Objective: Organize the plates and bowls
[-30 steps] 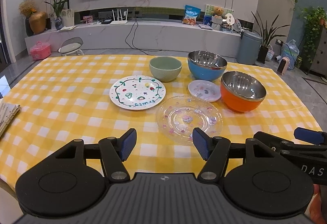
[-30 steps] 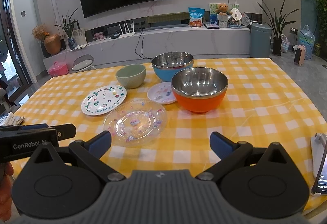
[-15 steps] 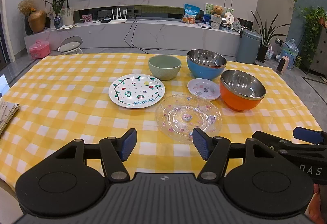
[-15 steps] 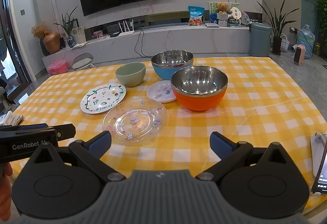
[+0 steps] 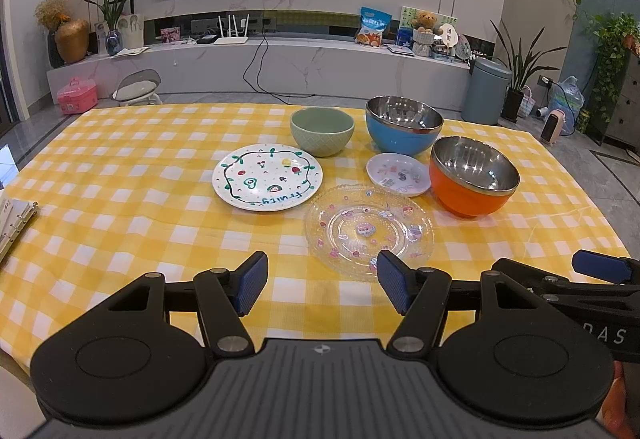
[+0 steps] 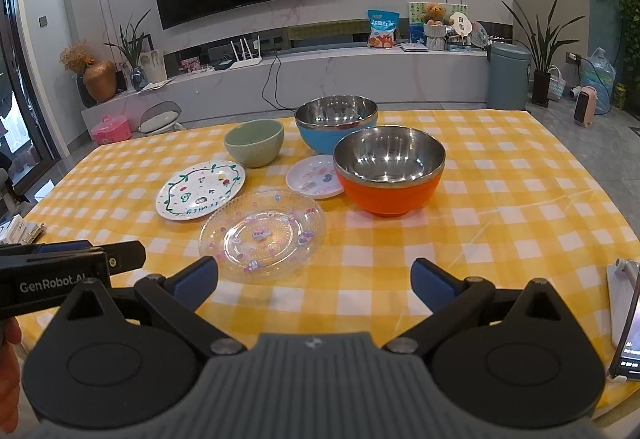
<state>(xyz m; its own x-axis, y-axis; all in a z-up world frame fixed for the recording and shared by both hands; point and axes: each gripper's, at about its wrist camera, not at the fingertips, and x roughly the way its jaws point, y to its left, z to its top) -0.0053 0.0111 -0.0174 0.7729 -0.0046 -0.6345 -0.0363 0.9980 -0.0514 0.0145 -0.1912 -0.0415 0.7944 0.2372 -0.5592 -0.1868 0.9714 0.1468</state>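
Note:
On the yellow checked table lie a white painted plate, a clear patterned glass plate and a small white plate. Behind and beside them stand a green bowl, a blue steel bowl and an orange steel bowl. My left gripper hovers open near the front edge, just short of the glass plate. My right gripper is open too, near the glass plate, with the orange bowl further ahead. Both hold nothing.
A ring binder lies at the table's left edge. A phone on a white stand sits at the right front edge. Beyond the table are a TV wall, a low marble shelf, plants and a grey bin.
Both views have risen and tilted slightly, so the dishes sit a little lower and nearer. No dish has moved and both grippers stay open.

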